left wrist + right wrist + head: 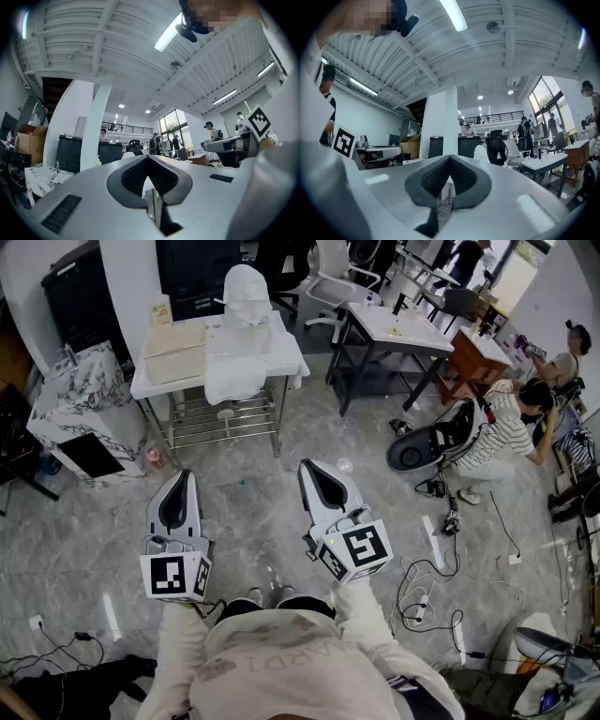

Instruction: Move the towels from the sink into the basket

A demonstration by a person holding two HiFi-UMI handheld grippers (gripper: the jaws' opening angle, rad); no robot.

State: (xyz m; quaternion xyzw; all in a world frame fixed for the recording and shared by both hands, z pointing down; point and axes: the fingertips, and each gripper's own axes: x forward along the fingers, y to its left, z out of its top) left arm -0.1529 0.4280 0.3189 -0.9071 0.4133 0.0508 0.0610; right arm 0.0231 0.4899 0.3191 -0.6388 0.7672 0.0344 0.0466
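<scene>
Spanning the head view, a glossy grey marbled floor carries a white-topped table on a wire-shelved metal frame. White towels, soft and heaped, lie on that top, well apart from both grippers. The left gripper and right gripper, smooth grey shells with ribbed black pads, have jaws fully together, gripping nothing. Each marker cube bears black-and-white squares. The shirt print is too faint to read.

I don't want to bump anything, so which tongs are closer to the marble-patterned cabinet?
Left. The left tongs hang just right of and below the marble-patterned cabinet; the right tongs are farther right, beyond the left ones.
</scene>
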